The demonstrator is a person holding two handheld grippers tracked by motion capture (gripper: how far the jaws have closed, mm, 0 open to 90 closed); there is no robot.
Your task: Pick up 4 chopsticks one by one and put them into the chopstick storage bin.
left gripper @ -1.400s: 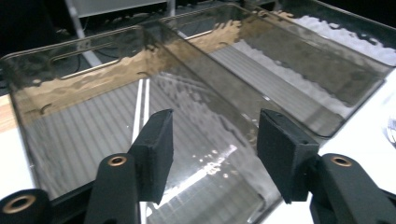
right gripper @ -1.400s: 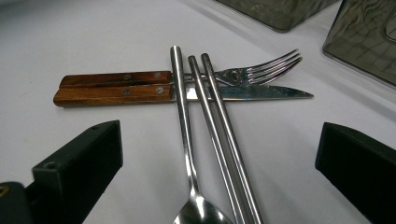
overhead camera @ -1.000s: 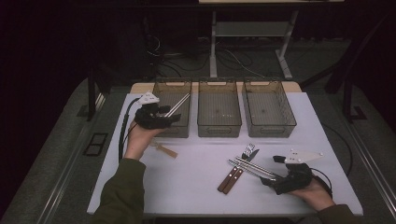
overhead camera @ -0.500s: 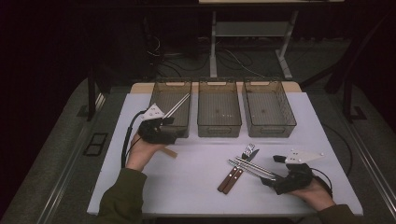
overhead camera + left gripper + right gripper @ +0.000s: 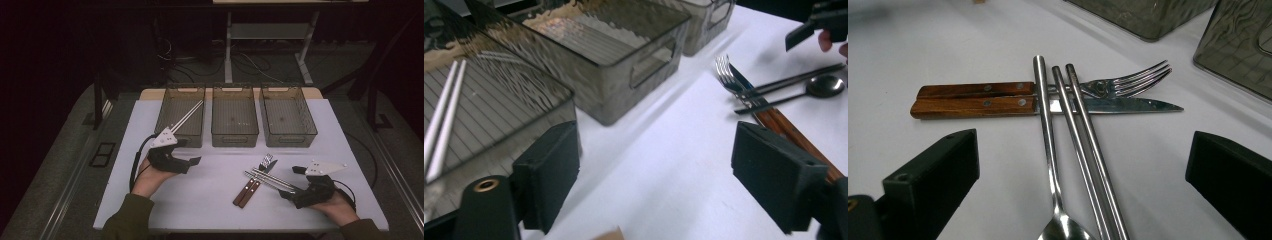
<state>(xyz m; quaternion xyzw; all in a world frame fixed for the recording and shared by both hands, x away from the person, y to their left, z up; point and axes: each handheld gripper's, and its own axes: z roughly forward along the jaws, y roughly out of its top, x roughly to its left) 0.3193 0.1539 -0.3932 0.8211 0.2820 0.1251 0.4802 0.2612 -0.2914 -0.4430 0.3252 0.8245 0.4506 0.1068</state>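
My left gripper (image 5: 192, 162) (image 5: 661, 185) is open and holds nothing, just in front of the left bin (image 5: 183, 141). Two white chopsticks (image 5: 187, 116) (image 5: 444, 120) lean inside that bin. My right gripper (image 5: 289, 182) (image 5: 1083, 185) is open low over the table, with its jaws on either side of a cutlery pile. There a metal spoon (image 5: 1045, 125) and a pair of metal chopsticks (image 5: 1083, 135) lie across a wooden-handled fork (image 5: 1138, 77) and knife (image 5: 1113, 105). In the high view the pile (image 5: 260, 181) sits just left of the right gripper.
A middle bin (image 5: 235, 138) and a right bin (image 5: 290, 140) stand in a row beside the left one at the back of the white table (image 5: 210, 210). A tan bit (image 5: 608, 234) shows at the bottom edge of the left gripper view.
My left gripper has drawn back from the left bin toward the near side of the table, and the white chopsticks stay in the bin. The right gripper has not moved.
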